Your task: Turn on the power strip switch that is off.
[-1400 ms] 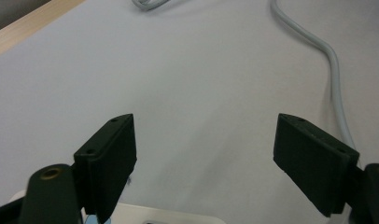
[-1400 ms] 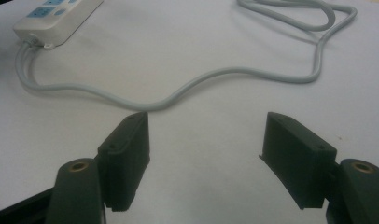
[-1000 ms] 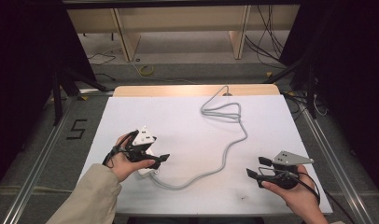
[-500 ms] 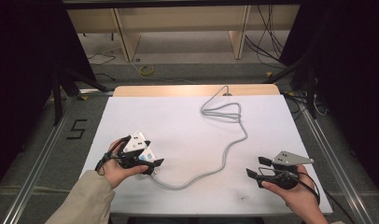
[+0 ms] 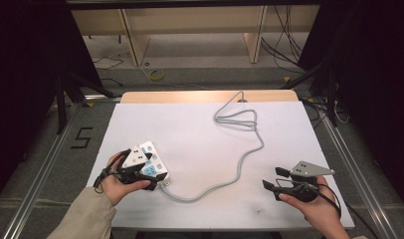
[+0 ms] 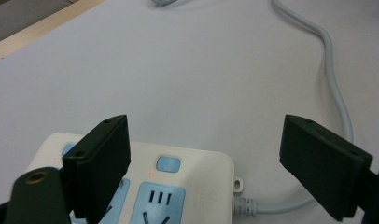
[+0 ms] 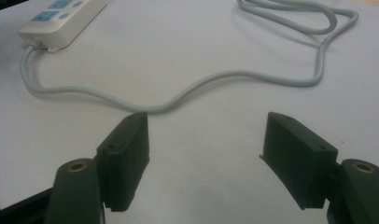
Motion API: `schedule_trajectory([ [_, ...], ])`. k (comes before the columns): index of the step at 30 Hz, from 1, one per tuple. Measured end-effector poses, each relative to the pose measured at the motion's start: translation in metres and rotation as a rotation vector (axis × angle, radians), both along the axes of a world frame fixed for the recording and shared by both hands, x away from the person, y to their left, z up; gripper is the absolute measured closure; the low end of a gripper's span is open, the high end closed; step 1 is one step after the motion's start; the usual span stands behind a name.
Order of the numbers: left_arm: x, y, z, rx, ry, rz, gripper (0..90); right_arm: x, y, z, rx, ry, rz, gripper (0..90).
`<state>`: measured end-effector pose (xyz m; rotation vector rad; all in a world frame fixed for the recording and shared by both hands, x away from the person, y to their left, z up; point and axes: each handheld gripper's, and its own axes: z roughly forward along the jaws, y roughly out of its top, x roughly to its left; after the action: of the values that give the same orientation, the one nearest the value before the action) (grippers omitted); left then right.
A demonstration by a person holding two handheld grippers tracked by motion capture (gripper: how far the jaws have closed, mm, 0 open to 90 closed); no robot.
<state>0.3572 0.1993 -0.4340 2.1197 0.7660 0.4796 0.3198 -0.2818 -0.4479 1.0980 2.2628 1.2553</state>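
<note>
One white power strip (image 5: 149,162) lay at the near left of the white table (image 5: 200,134), its single grey cord (image 5: 240,159) snaking away. The left gripper (image 6: 204,163) hung over it, jaws apart. The right gripper (image 5: 275,179) gaped too. A grey floor (image 5: 55,149) surrounded the table.

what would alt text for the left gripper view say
The left gripper's two black jaws stand open above a white power strip with blue sockets, one jaw over it. Its grey cable curves away across the white table.
</note>
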Motion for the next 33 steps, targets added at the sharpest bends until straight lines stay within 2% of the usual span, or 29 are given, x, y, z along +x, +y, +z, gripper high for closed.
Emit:
schedule_trajectory([
  [6,-0.004,0.006,-0.003,0.015,-0.002,0.013,16.1,0.0,0.0,0.0,0.0,-0.002,0.001,31.9],
  [18,-0.009,0.015,-0.01,0.019,-0.013,0.04,16.2,-0.001,0.0,0.0,-0.002,-0.001,0.002,31.9],
  [33,-0.01,0.014,-0.013,0.027,-0.008,0.044,16.2,0.0,0.0,-0.001,-0.003,-0.002,0.003,31.8],
])
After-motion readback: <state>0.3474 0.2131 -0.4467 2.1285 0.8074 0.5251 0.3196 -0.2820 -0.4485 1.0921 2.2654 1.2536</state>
